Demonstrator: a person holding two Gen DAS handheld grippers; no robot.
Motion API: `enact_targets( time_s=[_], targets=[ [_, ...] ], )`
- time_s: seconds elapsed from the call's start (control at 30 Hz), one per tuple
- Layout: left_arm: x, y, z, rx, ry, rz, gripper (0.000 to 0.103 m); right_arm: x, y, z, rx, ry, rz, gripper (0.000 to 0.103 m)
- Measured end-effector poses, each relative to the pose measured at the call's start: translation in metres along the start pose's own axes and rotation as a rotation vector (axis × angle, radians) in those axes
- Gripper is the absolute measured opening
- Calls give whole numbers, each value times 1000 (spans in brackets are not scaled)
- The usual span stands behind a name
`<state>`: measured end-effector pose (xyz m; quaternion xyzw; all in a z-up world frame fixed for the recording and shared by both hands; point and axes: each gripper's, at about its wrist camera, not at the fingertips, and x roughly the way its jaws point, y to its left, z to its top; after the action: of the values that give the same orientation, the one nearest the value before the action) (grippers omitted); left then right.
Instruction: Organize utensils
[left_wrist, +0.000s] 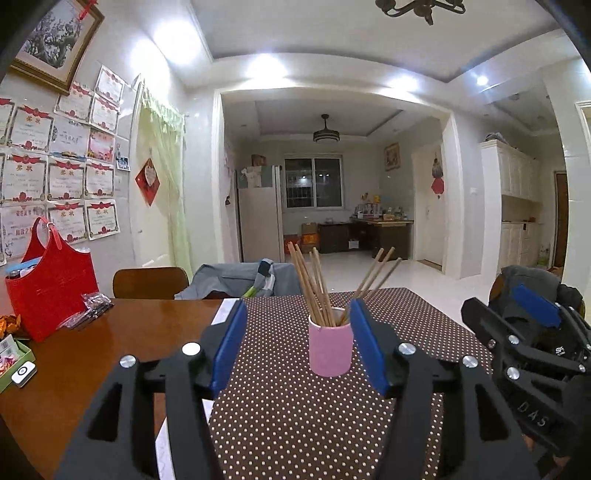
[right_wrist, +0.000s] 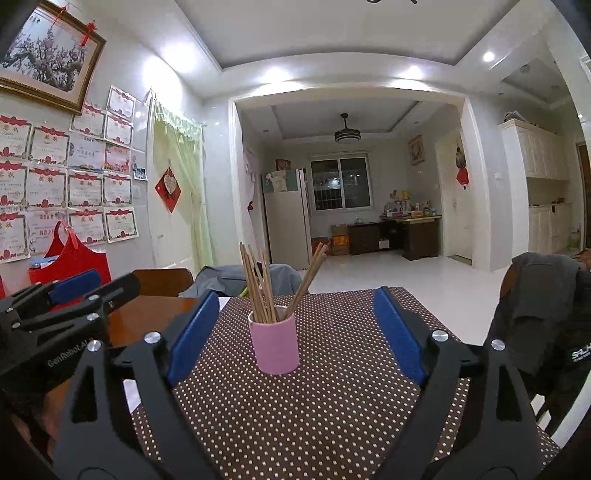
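Observation:
A pink cup (left_wrist: 330, 349) stands upright on a brown polka-dot placemat (left_wrist: 295, 417). Several wooden chopsticks (left_wrist: 314, 288) stand in it, fanned out. My left gripper (left_wrist: 298, 345) is open and empty, its blue pads just short of the cup on either side. My right gripper (right_wrist: 293, 334) is open wide and empty, also facing the cup (right_wrist: 275, 345) and chopsticks (right_wrist: 260, 284) from a little further back. The right gripper shows at the right edge of the left wrist view (left_wrist: 532, 332); the left gripper shows at the left edge of the right wrist view (right_wrist: 66, 299).
The placemat (right_wrist: 314, 406) lies on a wooden table (left_wrist: 92, 354). A red bag (left_wrist: 48, 291), small plastic packets (left_wrist: 88, 308) and a green box (left_wrist: 14, 363) sit at the table's left. Chairs draped with clothes stand behind (left_wrist: 240, 280) and at the right (right_wrist: 543, 306).

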<state>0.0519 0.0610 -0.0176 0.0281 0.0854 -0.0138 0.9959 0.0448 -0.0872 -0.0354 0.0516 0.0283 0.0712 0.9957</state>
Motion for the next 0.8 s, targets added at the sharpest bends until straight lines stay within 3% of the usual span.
enact_targets(
  time_s=[0.1,0.3,0.8],
  targets=[
    [-8,-2,-3,-6,-7,-5,58,-11,1,-1,-4,-5,9,88],
    [-23,-5,-7,-12,-30,12,69,-21,2,0,-3,-10,11,89],
    [-27,-6,-9,-23,-31,-1,70,-29,4,0,-25,-8,-9,90]
  ],
)
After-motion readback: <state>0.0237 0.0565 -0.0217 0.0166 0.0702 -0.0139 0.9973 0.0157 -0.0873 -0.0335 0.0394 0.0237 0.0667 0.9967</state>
